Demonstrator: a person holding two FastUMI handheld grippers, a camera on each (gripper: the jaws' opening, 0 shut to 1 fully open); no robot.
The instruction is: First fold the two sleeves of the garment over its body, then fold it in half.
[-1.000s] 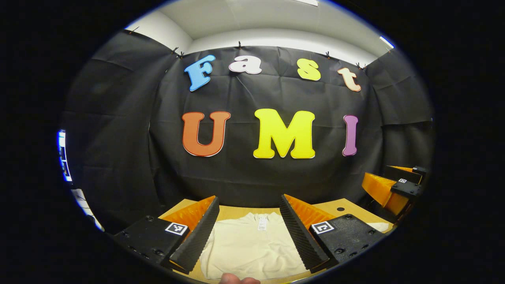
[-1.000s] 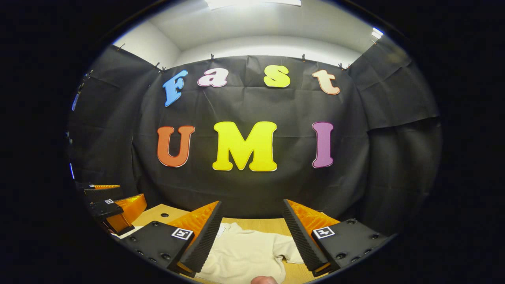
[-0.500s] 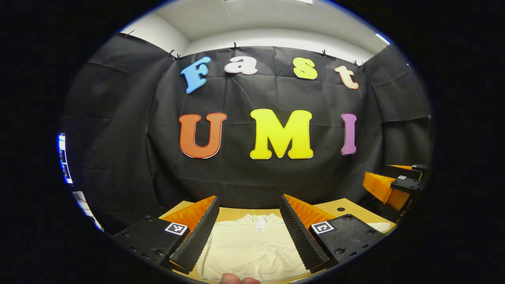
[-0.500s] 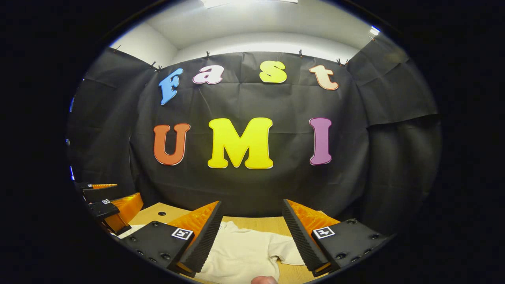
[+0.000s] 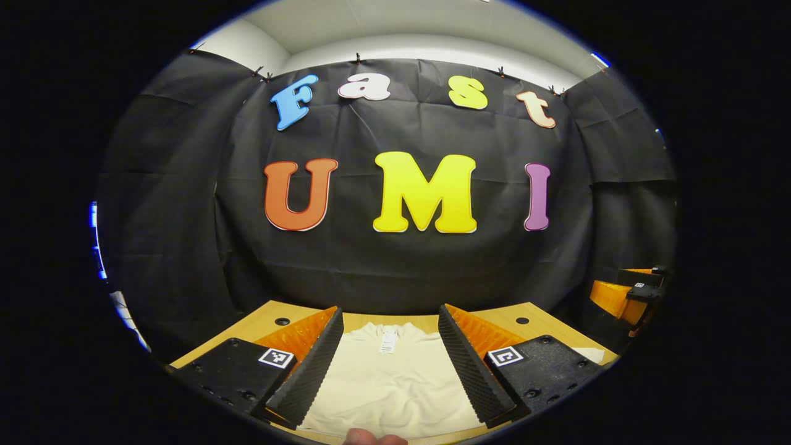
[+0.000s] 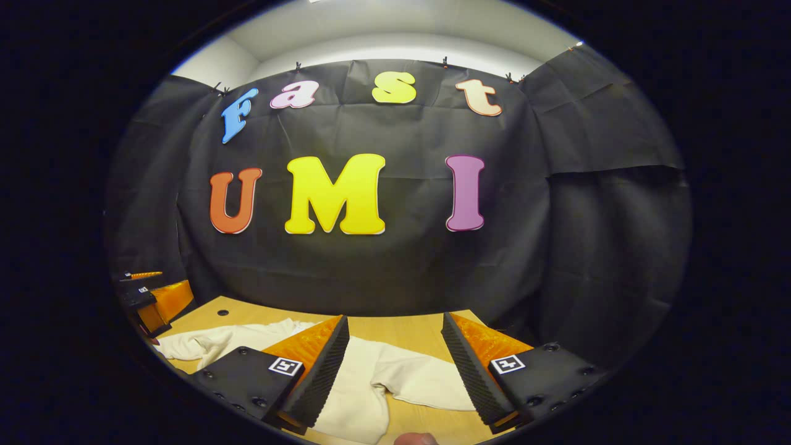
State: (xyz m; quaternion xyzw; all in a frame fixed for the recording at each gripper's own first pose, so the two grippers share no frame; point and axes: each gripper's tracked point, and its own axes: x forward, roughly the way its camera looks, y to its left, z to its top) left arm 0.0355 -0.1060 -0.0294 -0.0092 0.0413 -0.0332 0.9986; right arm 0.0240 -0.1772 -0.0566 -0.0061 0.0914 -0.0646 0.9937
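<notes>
Cream cotton garment [image 5: 389,383] lies flat on the wooden table [image 6: 408,327] beneath and ahead of the wide-open left gripper [image 5: 389,364] and right gripper [image 6: 395,368], its sleeve [image 6: 426,386] spread out, no fold apparently made, nothing blocking the way.

garment [image 5: 389,383] hem cut off at bottom edge, neck label [image 5: 387,341] too small to read

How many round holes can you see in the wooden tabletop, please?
2 in the left gripper view: one hole at the table's far left, another at its far right. The garment may hide more.
</notes>
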